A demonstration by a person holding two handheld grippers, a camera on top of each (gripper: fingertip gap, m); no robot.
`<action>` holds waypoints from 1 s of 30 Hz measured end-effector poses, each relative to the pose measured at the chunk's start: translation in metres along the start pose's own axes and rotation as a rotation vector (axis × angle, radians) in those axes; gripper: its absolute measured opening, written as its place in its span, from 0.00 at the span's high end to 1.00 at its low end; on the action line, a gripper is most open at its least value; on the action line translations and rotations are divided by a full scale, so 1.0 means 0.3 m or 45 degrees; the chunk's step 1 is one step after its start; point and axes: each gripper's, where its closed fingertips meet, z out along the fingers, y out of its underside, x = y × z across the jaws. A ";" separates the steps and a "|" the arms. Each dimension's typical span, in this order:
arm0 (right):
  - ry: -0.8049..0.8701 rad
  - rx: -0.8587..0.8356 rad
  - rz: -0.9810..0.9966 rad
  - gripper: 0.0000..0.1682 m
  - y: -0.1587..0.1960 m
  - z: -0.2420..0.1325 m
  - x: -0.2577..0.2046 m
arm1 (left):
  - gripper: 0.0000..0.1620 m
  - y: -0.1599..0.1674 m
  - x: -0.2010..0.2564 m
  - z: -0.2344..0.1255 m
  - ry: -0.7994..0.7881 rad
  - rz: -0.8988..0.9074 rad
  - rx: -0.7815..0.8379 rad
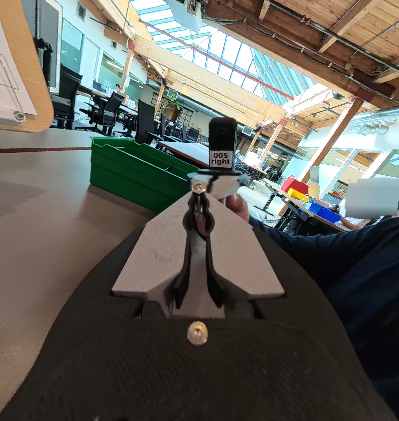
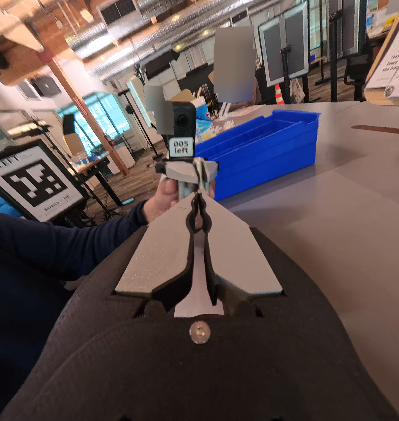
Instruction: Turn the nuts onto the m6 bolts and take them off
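Observation:
My left gripper (image 1: 198, 202) is shut on a silver bolt (image 1: 198, 188). The shank runs between the fingertips and the hex end sticks out past them. The same bolt (image 2: 199, 174) shows in the right wrist view, upright between the left gripper's (image 2: 199, 176) grey fingers. My right gripper (image 2: 197, 197) is shut, with its tips just below the bolt's lower end. I see nothing between its tips, and I cannot pick out a separate nut. In the left wrist view the right gripper (image 1: 216, 183) faces me, close behind the bolt. Both grippers are held above the table.
A green bin (image 1: 130, 168) stands on the grey table (image 1: 34, 227) beyond the left gripper. A blue bin (image 2: 262, 148) stands on the table (image 2: 330, 227) beyond the right gripper. A framed marker sign (image 2: 34, 180) stands off the table's left side. The person's dark-sleeved arms hold both grippers. Less than 4 cm separates the two grippers' tips.

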 end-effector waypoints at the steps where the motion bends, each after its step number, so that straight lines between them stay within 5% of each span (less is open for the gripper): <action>1: -0.020 0.035 0.026 1.00 -0.018 -0.011 -0.004 | 0.98 -0.001 -0.011 -0.005 -0.028 0.011 -0.002; 5: -0.010 0.046 0.048 1.00 -0.026 -0.025 0.006 | 0.98 -0.061 0.031 -0.021 0.078 -0.012 0.145; 9: -0.109 -0.032 0.170 0.90 0.032 0.029 -0.015 | 0.98 -0.069 0.038 -0.020 0.117 -0.041 0.185; 18: -0.228 0.086 0.290 0.99 -0.010 0.013 -0.031 | 0.98 -0.047 0.047 0.002 0.115 -0.016 0.146; 30: -0.224 0.043 0.273 0.94 0.011 0.025 -0.031 | 0.98 -0.023 0.051 0.022 0.112 0.001 0.109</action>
